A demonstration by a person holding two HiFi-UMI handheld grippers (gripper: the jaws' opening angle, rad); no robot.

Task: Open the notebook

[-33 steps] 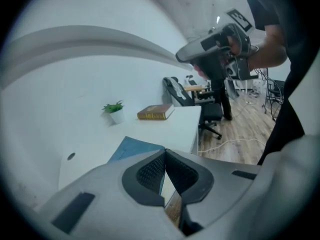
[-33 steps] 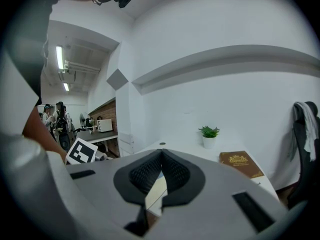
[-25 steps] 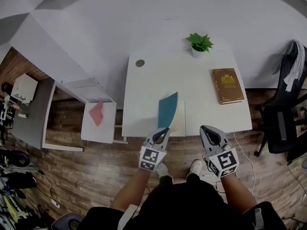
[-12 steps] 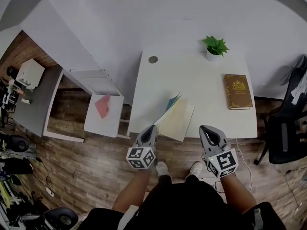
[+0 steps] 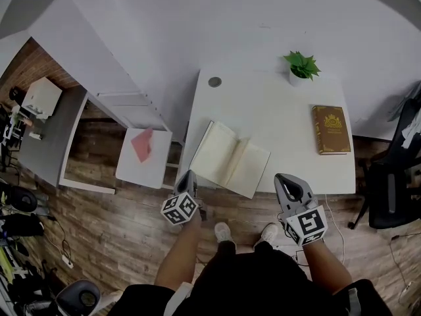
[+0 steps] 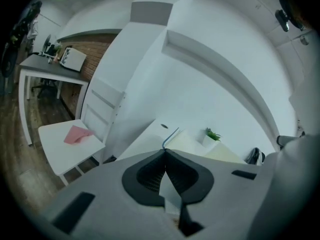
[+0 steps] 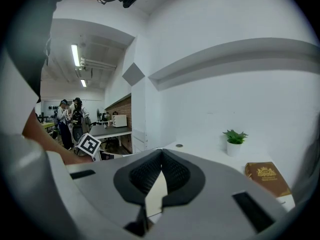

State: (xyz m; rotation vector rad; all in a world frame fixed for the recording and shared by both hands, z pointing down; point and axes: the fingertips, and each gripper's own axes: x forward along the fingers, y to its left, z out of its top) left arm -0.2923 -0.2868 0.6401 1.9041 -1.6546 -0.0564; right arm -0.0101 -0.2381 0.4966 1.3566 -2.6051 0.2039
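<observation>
White table (image 5: 276, 110), near-left corner: notebook (image 5: 230, 158), now flat open, cream pages up; a second ago its blue cover stood upright. Left gripper (image 5: 189, 176): jaws pinched together on cover edge, swung past the corner. Right gripper (image 5: 287, 180): closed, empty. Opening judged essentially done.

No readable text, gold emblem on brown book (image 5: 331, 129) illegible

matt paper pages of the notebook (image 5: 230, 161), smooth white table (image 5: 276, 110), wood-plank floor (image 5: 125, 229), leather-look brown book (image 5: 331, 130)
</observation>
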